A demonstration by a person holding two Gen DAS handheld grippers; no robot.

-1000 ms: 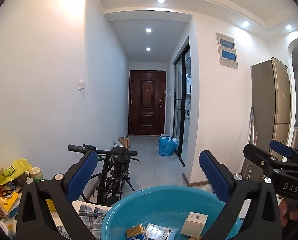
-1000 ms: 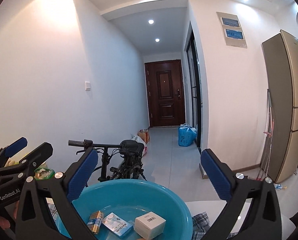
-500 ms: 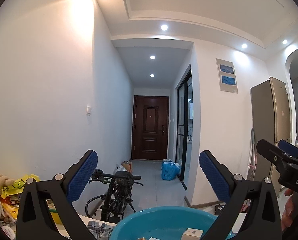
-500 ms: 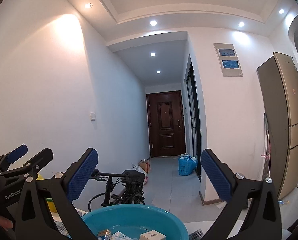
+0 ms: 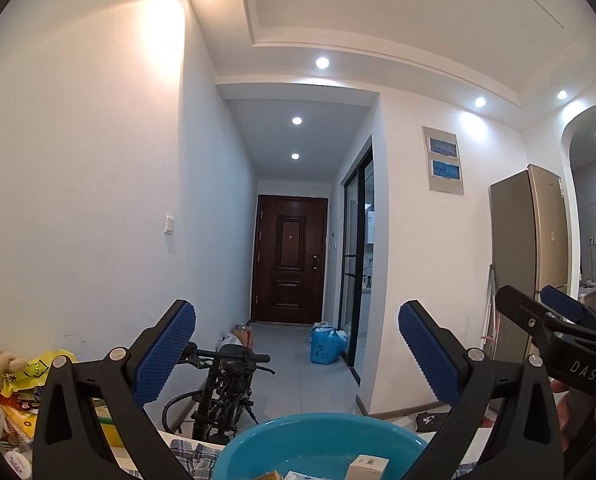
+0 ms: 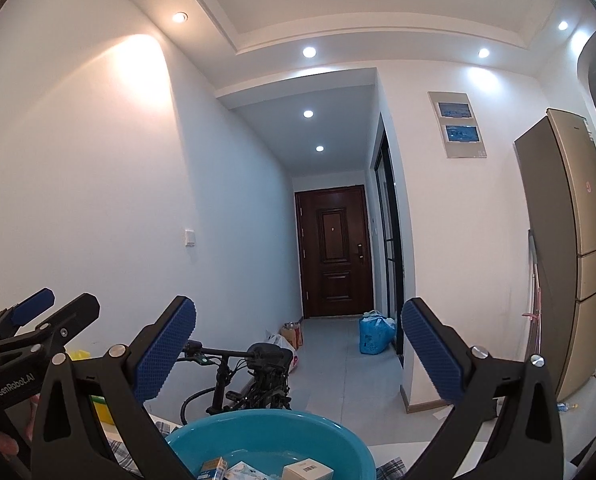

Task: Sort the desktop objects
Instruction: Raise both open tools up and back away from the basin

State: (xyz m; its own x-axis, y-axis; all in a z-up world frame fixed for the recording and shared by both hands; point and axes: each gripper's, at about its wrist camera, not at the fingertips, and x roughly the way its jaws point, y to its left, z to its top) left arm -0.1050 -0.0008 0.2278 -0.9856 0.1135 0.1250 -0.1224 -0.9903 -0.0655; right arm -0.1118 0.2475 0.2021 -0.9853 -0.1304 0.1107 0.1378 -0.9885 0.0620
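Observation:
A blue plastic basin point(image 5: 317, 436) sits at the bottom edge of the left wrist view, with a white box point(image 5: 367, 466) and other small packets in it. My left gripper point(image 5: 296, 332) is open and empty, held above and in front of the basin. From the right wrist view the same basin point(image 6: 266, 428) holds a white box point(image 6: 307, 470), a blue-white packet point(image 6: 242, 470) and a small orange-blue box point(image 6: 214, 468). My right gripper point(image 6: 298, 328) is also open and empty above it. Each gripper appears beside the other: right gripper point(image 5: 531, 300), left gripper point(image 6: 64, 306).
A plaid cloth point(image 5: 186, 450) lies under the basin. Snack bags and a plush toy point(image 5: 2, 376) are piled at the left. Behind the table stands a folded bicycle point(image 5: 222, 392). Beyond are a hallway with a dark door point(image 5: 290, 256), a blue bag point(image 5: 325, 346) and a fridge point(image 6: 569, 248).
Both grippers have tilted upward, so the basin and its boxes have slid down to the bottom edge and more ceiling shows. Both grippers stayed open.

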